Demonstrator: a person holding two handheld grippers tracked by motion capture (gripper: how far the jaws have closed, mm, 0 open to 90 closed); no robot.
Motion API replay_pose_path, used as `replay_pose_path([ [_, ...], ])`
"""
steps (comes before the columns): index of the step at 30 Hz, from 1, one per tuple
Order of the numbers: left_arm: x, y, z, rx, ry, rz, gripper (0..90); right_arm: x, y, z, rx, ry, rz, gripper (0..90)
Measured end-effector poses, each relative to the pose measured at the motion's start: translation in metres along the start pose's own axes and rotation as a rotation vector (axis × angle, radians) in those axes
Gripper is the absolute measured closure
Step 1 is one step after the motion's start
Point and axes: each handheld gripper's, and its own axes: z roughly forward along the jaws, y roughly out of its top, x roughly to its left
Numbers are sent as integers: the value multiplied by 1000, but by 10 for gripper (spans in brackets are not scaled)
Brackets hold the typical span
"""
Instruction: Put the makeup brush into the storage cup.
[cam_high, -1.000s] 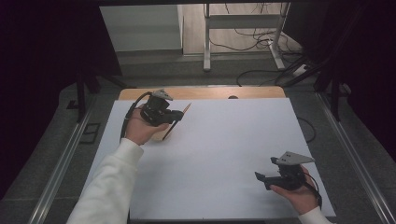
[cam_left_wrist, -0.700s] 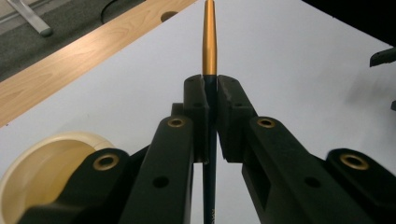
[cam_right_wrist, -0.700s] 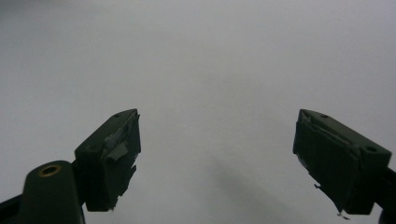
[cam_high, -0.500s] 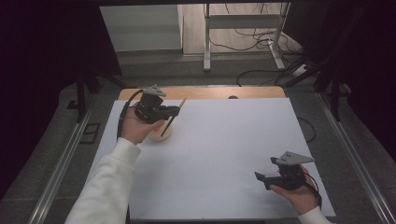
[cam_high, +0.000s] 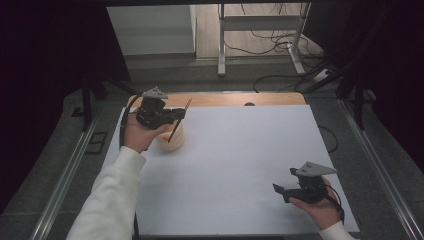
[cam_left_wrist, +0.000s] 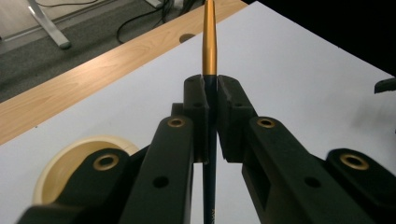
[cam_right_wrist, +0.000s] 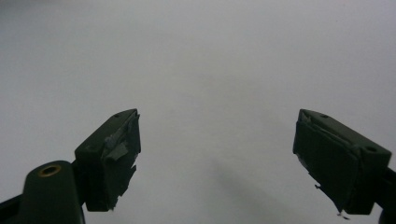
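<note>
Two grippers are at work on one white sheet (cam_high: 240, 165), and only the far one carries anything; nearest the person, the right gripper (cam_high: 280, 192) rests low by the sheet's near right corner with its jaws spread wide and nothing between them, bare white surface beyond them in the right gripper view; it is best kept where it is, well apart from the work. Farther off, at the sheet's far left, the left gripper (cam_high: 181, 113) has its jaws pressed together on a slim paintbrush (cam_left_wrist: 208, 93), pinching the dark shaft just below the gold ferrule; in the high view the brush (cam_high: 178, 121) slants down from the jaws, its lower end over or in a small cream dish (cam_high: 170, 140) holding something orange; whether the end touches the contents I cannot tell. The step looks like loading the brush; to do it well, keep the pinch firm so the shaft cannot swivel, lower gently along the brush's own slant, and avoid pushing sideways, since the light dish could slide toward the wooden table edge (cam_high: 235, 99) beyond.
</note>
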Motion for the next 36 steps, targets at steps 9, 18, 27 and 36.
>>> replay_pose_path([
  [9, 8, -1, -3, -19, 22, -28, 836, 1, 0, 0, -1, 2, -1, 154],
  [18, 15, -3, -4, -21, 38, -42, 835, 0, 0, 1, -2, -2, -1, 153],
  [27, 19, -2, -7, -40, 61, -42, 836, -1, 1, 1, -7, -3, 4, 153],
  [36, 24, -3, -5, -47, 80, -51, 836, -2, 0, 1, -5, -3, 5, 153],
])
